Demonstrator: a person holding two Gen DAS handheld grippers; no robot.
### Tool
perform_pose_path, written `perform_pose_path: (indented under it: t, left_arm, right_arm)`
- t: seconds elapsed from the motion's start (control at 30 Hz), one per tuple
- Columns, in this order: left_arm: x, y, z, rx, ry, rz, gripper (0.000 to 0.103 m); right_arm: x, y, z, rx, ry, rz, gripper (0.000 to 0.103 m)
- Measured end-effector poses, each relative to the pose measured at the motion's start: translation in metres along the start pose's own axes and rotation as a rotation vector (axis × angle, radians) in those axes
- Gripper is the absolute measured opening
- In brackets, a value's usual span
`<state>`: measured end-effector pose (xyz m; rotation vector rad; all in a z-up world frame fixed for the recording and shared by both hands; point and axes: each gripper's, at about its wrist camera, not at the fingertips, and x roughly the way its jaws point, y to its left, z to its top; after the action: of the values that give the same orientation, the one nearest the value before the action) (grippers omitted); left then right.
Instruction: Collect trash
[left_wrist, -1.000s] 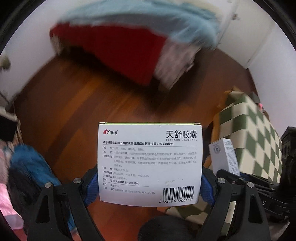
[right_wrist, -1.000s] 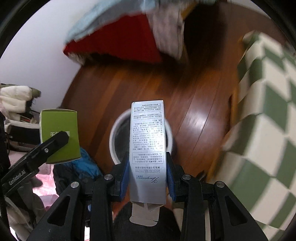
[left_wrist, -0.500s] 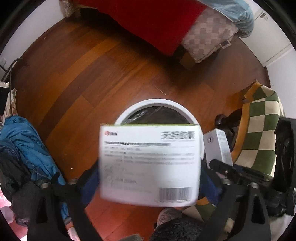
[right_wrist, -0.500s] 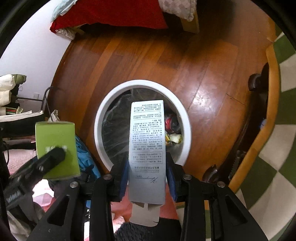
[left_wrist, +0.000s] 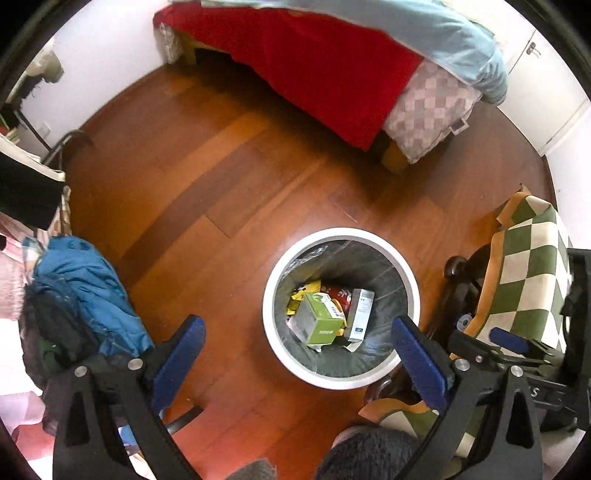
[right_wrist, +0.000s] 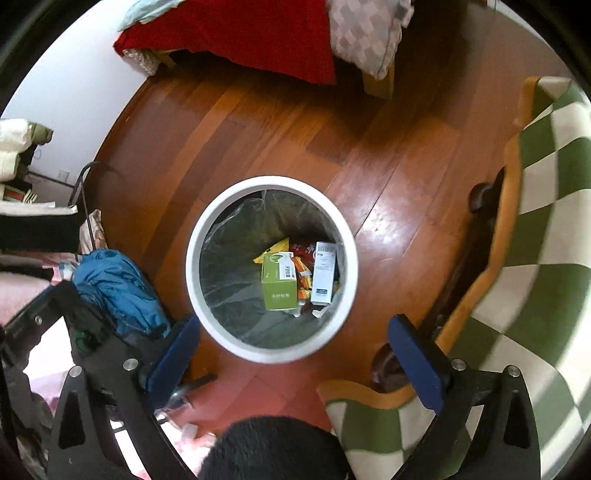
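Hovering over the bin (left_wrist: 341, 373), your left tongs (left_wrist: 295, 345) and right tongs (right_wrist: 293, 341) gape empty; green box (right_wrist: 277, 284) and silver box (right_wrist: 324, 273) lie inside at twelve o'clock. Only the left view catches the right tongs' pad at three o'clock.

We hold our left gripper (left_wrist: 297, 345) pointing down, its two blue-padded fingers (left_wrist: 177, 360) spread wide with nothing between them. Our right gripper (right_wrist: 293, 345) points down the same way, its blue pads (right_wrist: 415, 360) equally far apart and bare. Beside the left gripper's right finger, part of the right gripper's frame shows.
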<state>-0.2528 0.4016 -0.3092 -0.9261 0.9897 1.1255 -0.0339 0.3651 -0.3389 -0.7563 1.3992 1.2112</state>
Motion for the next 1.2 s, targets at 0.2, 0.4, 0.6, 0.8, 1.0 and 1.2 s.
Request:
perform_pose_path:
  t: [0.2, 0.4, 0.6, 0.8, 1.0, 1.2]
  left_arm:
    - [-0.045, -0.006, -0.017, 0.004, -0.050, 0.009, 0.102]
    - [-0.100, -0.015, -0.037, 0.015, -0.107, -0.008, 0.102]
    - [-0.159, -0.028, -0.057, 0.037, -0.159, -0.048, 0.102]
    - [-0.212, -0.034, -0.075, 0.040, -0.200, -0.107, 0.102]
    - [-0.254, -0.033, -0.091, 0.040, -0.224, -0.140, 0.102]
    - [-0.293, -0.030, -0.102, 0.033, -0.274, -0.185, 0.102]
  right_arm:
    - [-0.063, 0.008, -0.029, -0.056, -0.081, -0.026, 0.102]
    - [-0.126, 0.011, -0.061, -0.096, -0.128, 0.009, 0.103]
    - [-0.190, 0.009, -0.093, -0.122, -0.165, 0.064, 0.103]
    - [-0.259, 0.010, -0.124, -0.151, -0.211, 0.136, 0.103]
    - [-0.311, 0.021, -0.143, -0.181, -0.234, 0.204, 0.103]
    - [-0.352, 0.037, -0.158, -0.226, -0.251, 0.262, 0.103]
